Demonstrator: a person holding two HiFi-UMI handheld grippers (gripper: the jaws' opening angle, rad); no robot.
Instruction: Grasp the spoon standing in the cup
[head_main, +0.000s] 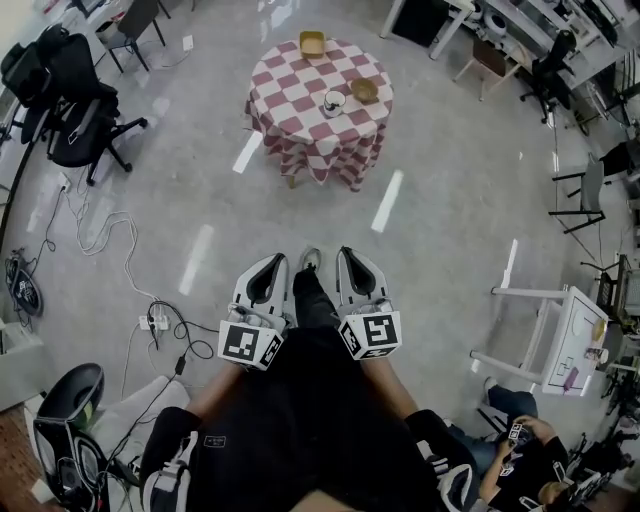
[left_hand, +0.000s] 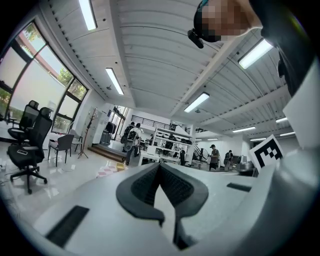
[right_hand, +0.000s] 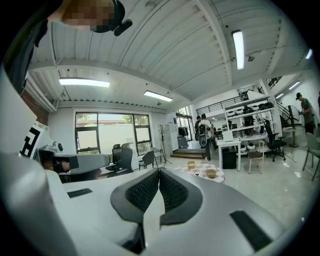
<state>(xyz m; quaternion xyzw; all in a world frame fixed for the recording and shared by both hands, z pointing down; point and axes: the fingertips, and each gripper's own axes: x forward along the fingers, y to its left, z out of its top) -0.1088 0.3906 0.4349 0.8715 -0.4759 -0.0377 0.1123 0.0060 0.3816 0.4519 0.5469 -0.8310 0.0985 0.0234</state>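
Spoon is too small to be made out; its cup (head_main: 334, 103) sits on the checked table (head_main: 290, 115). Well short of that table, the left gripper (head_main: 270, 268) and right gripper (head_main: 352, 262) are carried with jaws together and empty, presumably pending approach.

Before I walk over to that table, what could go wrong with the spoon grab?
The left gripper and right gripper are both shut; one must open before any grasp.
The cup stands close to a bowl on the far table, so a wide approach may knock either.
Cables lie on the floor to your left and could catch a foot.
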